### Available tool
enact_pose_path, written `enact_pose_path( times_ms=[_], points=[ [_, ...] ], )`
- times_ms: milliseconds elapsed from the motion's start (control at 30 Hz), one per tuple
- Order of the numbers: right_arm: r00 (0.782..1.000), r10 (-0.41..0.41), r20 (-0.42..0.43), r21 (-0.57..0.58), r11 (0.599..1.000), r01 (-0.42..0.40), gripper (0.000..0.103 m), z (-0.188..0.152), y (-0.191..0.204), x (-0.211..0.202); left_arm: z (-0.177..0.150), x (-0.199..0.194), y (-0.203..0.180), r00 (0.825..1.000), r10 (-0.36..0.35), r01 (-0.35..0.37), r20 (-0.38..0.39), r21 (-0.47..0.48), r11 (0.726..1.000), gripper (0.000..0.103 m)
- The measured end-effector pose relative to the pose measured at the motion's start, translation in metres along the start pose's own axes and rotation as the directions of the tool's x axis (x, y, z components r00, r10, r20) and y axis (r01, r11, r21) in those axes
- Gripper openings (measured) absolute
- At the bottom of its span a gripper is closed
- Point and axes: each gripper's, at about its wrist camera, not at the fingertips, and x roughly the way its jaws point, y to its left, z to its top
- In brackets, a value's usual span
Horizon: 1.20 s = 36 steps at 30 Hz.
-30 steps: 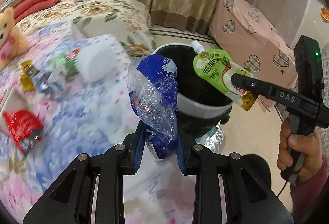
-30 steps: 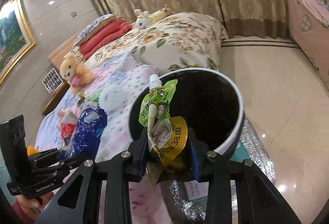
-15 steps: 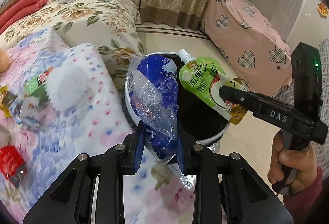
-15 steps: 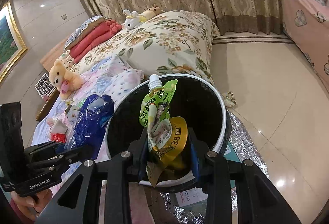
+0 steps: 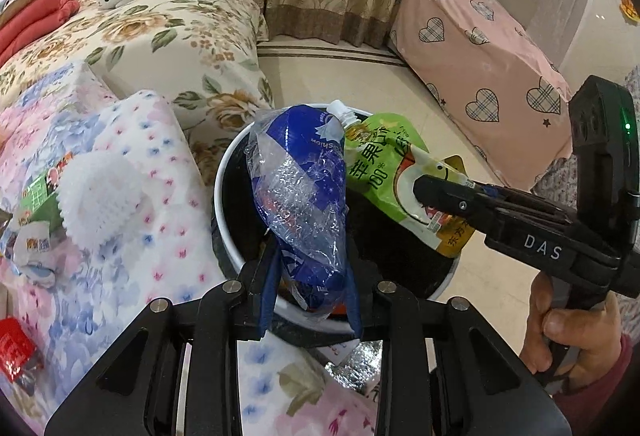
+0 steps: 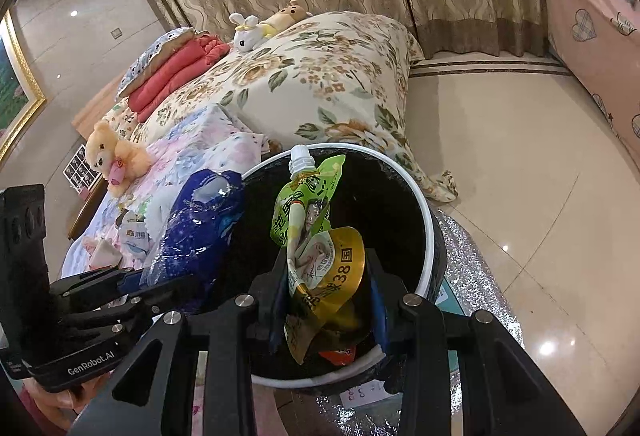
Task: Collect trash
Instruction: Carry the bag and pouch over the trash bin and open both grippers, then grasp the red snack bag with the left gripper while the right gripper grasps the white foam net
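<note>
My left gripper (image 5: 310, 288) is shut on a crumpled blue and clear plastic bag (image 5: 302, 195) and holds it over the black trash bin with a white rim (image 5: 218, 191). My right gripper (image 6: 326, 300) is shut on a green and gold spouted juice pouch (image 6: 316, 236) and holds it over the same bin (image 6: 430, 236). In the left wrist view the right gripper (image 5: 424, 189) comes in from the right with the pouch (image 5: 384, 163). In the right wrist view the left gripper (image 6: 132, 282) holds the bag (image 6: 200, 228) at the bin's left rim.
A bed with floral covers (image 5: 120, 195) lies left of the bin, with more wrappers (image 5: 36, 220), a white foam net (image 5: 96, 191) and a red packet (image 5: 14, 350) on it. A pink heart-print cover (image 5: 480, 67) stands right. Silver foil (image 6: 472, 276) lies under the bin.
Both grippers have moved in over the bin with their loads. The bin now sits directly under the bag and the pouch, and the bed has slid left in view.
</note>
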Motion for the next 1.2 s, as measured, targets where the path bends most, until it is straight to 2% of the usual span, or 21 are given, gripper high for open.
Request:
enact_pose_path(
  times_ms=[100, 167, 200, 267, 300, 467, 600, 667, 767, 1033, 1200],
  points=[
    [1.000, 0.002, -0.001, 0.005, 1.000, -0.002, 0.036, 0.003, -0.001, 0.002, 0.002, 0.002, -0.001, 1.000, 0.008, -0.008, 0.005, 0.004, 1.000, 0.043],
    [1.000, 0.006, -0.001, 0.015, 1.000, -0.006, 0.038, 0.005, -0.002, 0.003, 0.001, 0.002, 0.000, 1.000, 0.013, -0.013, 0.009, -0.003, 1.000, 0.059],
    [1.000, 0.012, 0.002, 0.025, 1.000, -0.012, 0.038, 0.006, -0.004, 0.003, 0.001, 0.002, 0.001, 1.000, 0.009, -0.009, 0.012, -0.006, 1.000, 0.061],
    [1.000, 0.023, -0.001, 0.052, 0.998, -0.023, 0.040, 0.007, -0.008, 0.004, -0.003, -0.001, 0.004, 1.000, 0.011, -0.011, 0.017, -0.015, 1.000, 0.076],
    [1.000, 0.023, 0.000, 0.059, 0.998, -0.023, 0.041, 0.007, -0.008, 0.004, -0.004, -0.002, 0.005, 1.000, 0.017, -0.016, 0.018, -0.021, 1.000, 0.077],
    [1.000, 0.025, 0.015, 0.071, 0.997, -0.026, 0.051, 0.001, -0.005, -0.001, -0.027, -0.016, 0.022, 0.999, 0.014, -0.011, 0.040, -0.086, 0.996, 0.078],
    [0.999, 0.040, 0.023, 0.052, 0.998, -0.041, 0.053, -0.007, 0.011, -0.004, -0.050, -0.028, 0.037, 0.997, 0.045, -0.037, 0.057, -0.131, 0.991, 0.078],
    [0.998, 0.050, 0.031, 0.042, 0.998, -0.052, 0.064, -0.012, 0.023, -0.006, -0.063, -0.036, 0.049, 0.996, 0.055, -0.044, 0.065, -0.168, 0.985, 0.078],
    [0.996, 0.077, 0.045, 0.023, 0.997, -0.078, 0.072, -0.019, 0.043, -0.007, -0.081, -0.050, 0.067, 0.995, 0.061, -0.042, 0.077, -0.233, 0.972, 0.078],
    [0.990, 0.143, 0.015, -0.122, 0.982, -0.141, 0.076, -0.038, 0.119, 0.003, -0.127, -0.098, 0.112, 0.976, 0.180, -0.129, 0.122, -0.343, 0.930, 0.078],
    [0.987, 0.157, -0.023, -0.177, 0.971, -0.159, 0.078, -0.050, 0.150, 0.016, -0.151, -0.118, 0.138, 0.963, 0.242, -0.177, 0.121, -0.393, 0.902, 0.078]
  ],
)
